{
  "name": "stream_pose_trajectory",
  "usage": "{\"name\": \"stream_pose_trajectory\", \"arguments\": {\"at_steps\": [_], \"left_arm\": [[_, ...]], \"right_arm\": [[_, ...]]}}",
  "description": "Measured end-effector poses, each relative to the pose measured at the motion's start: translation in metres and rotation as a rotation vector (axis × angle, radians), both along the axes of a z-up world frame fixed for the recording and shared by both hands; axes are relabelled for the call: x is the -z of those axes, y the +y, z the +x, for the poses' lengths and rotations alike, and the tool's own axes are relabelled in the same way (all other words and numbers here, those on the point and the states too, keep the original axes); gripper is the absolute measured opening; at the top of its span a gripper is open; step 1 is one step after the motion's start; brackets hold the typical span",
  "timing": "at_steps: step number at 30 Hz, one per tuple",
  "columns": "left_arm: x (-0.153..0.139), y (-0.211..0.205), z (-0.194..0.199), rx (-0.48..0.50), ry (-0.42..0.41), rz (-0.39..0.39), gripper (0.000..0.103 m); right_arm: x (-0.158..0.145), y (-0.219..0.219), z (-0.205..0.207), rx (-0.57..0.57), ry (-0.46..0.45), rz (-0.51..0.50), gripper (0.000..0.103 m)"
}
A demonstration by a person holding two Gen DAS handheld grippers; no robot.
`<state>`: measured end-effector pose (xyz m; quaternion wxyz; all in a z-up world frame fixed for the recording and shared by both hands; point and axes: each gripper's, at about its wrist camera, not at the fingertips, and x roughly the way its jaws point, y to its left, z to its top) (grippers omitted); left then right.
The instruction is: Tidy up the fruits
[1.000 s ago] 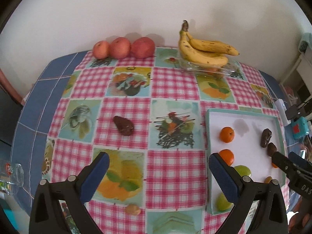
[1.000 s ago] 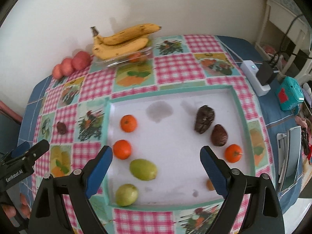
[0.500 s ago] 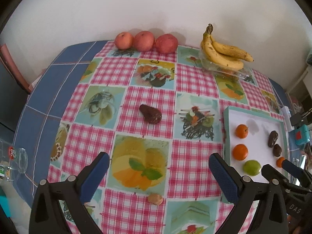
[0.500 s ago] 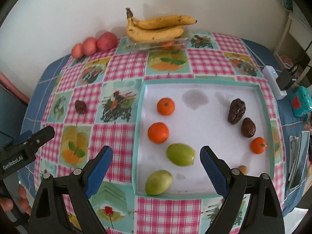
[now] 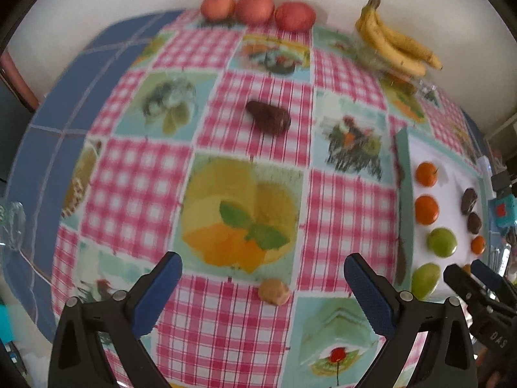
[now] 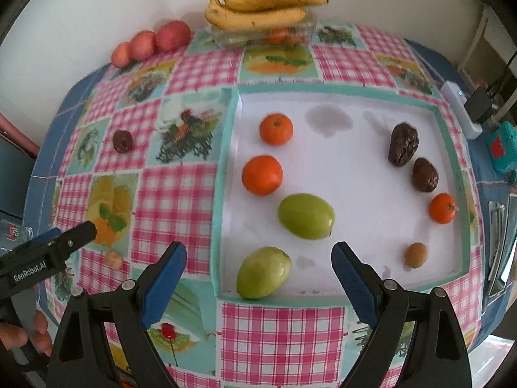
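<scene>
A white tray (image 6: 371, 226) with a teal rim holds two oranges (image 6: 262, 174), two green fruits (image 6: 305, 216), two dark wrinkled fruits (image 6: 403, 144), a small orange (image 6: 442, 208) and a small tan fruit (image 6: 416, 254). On the tablecloth lie a dark wrinkled fruit (image 5: 268, 117) and a small tan fruit (image 5: 274, 292). My left gripper (image 5: 263, 286) is open, low over the cloth, with the tan fruit between its fingers' line. My right gripper (image 6: 258, 270) is open over the tray's near edge, beside a green fruit (image 6: 263, 272).
Three red apples (image 5: 255, 8) and a banana bunch (image 5: 395, 43) on a clear dish stand along the wall at the back. A glass (image 5: 11, 226) sits at the table's left edge. A white power strip (image 6: 458, 110) and a teal device (image 6: 502, 148) lie right of the tray.
Both grippers have come down and forward toward the table. The left one has shifted left, bringing the small tan fruit up between its fingers. Both stay open.
</scene>
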<state>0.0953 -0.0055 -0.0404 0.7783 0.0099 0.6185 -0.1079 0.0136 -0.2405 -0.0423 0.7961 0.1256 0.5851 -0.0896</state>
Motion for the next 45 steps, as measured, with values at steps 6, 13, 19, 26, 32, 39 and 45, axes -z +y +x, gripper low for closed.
{"name": "stream_pose_trajectory", "arguments": {"at_steps": [6, 13, 19, 26, 32, 39, 45], "left_arm": [[0.028, -0.005, -0.001, 0.034, 0.093, -0.001, 0.083], [0.045, -0.011, -0.004, 0.053, 0.143, 0.021, 0.053], [0.049, -0.014, -0.011, 0.073, 0.147, 0.024, 0.040], [0.047, -0.017, -0.012, 0.088, 0.136, 0.008, 0.029], [0.044, -0.021, -0.011, 0.095, 0.138, 0.009, 0.028], [0.048, -0.017, -0.012, 0.105, 0.141, 0.013, 0.028], [0.050, -0.018, -0.011, 0.106, 0.141, 0.014, 0.028]], "right_arm": [[0.010, -0.005, 0.000, 0.012, 0.032, -0.001, 0.091], [0.008, -0.003, 0.000, 0.007, 0.032, -0.004, 0.091], [0.009, -0.004, 0.001, 0.008, 0.032, -0.003, 0.091], [0.009, -0.005, 0.002, 0.006, 0.031, -0.002, 0.091], [0.009, -0.004, 0.001, 0.007, 0.031, -0.003, 0.091], [0.009, -0.004, 0.002, 0.005, 0.032, -0.003, 0.091], [0.009, -0.004, 0.002, 0.004, 0.033, -0.004, 0.091]]}}
